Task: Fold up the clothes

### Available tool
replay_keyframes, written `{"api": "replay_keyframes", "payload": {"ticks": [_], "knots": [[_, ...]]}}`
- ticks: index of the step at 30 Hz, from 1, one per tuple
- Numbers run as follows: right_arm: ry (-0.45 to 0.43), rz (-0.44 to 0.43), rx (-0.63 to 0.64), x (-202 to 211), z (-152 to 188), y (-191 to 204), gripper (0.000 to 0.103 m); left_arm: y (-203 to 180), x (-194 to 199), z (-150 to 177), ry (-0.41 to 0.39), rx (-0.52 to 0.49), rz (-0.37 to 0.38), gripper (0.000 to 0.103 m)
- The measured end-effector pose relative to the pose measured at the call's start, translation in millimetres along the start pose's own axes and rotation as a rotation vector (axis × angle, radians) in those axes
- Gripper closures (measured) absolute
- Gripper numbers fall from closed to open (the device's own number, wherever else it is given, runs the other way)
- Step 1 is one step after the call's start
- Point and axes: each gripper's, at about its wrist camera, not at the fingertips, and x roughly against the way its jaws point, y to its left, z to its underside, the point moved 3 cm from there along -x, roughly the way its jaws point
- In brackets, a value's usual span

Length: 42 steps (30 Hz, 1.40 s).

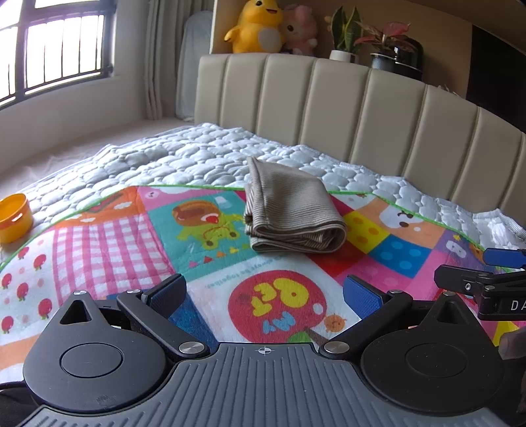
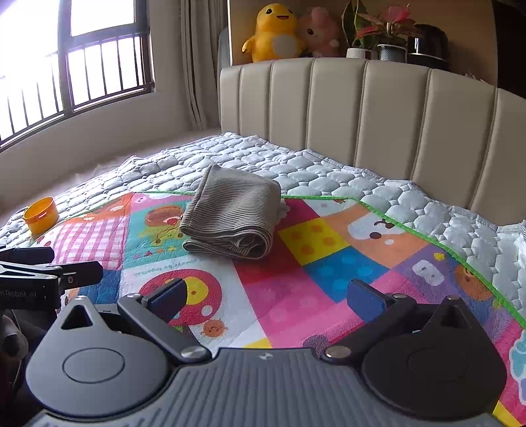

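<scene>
Bed (image 1: 203, 147): colourful mat (image 1: 131, 243), folded striped garment (image 1: 289, 213), orange cup (image 1: 14, 216).

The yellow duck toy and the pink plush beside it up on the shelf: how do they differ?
The yellow duck toy is bright yellow with a white belly; the pink plush is pale pink. The duck looks taller and stands nearer the window; the plush sits beside it, nearer the plants. Both rest on the shelf behind the headboard.

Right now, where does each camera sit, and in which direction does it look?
Left wrist: on the left tool, low over the cartoon mat, facing the folded garment and headboard; its open fingers show, the right tool at the right edge.
Right wrist: on the right tool, same direction; its open fingers show, the left tool at the left edge.
Shared: garment, mat, headboard, orange cup.
</scene>
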Motion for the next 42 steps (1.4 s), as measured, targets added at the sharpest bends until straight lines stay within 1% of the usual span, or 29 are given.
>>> {"api": "replay_keyframes", "payload": {"ticks": [15,25,39,42], "knots": [[0.007,-0.008,0.015,-0.2,0.4,2.6,0.000,-0.5,0.4,-1.2,-0.007,-0.001,0.000,0.000],[0.008,-0.008,0.021,-0.7,1.2,3.3,0.000,0.1,2.2,-2.5,-0.020,-0.002,-0.019,0.000],[0.013,-0.005,0.030,-1.4,1.7,5.0,0.000,-0.6,2.2,-2.5,-0.019,-0.009,-0.014,0.000],[0.014,-0.004,0.031,-1.4,1.8,5.3,0.000,1.9,3.6,-3.3,-0.029,0.003,-0.034,0.000]]}}
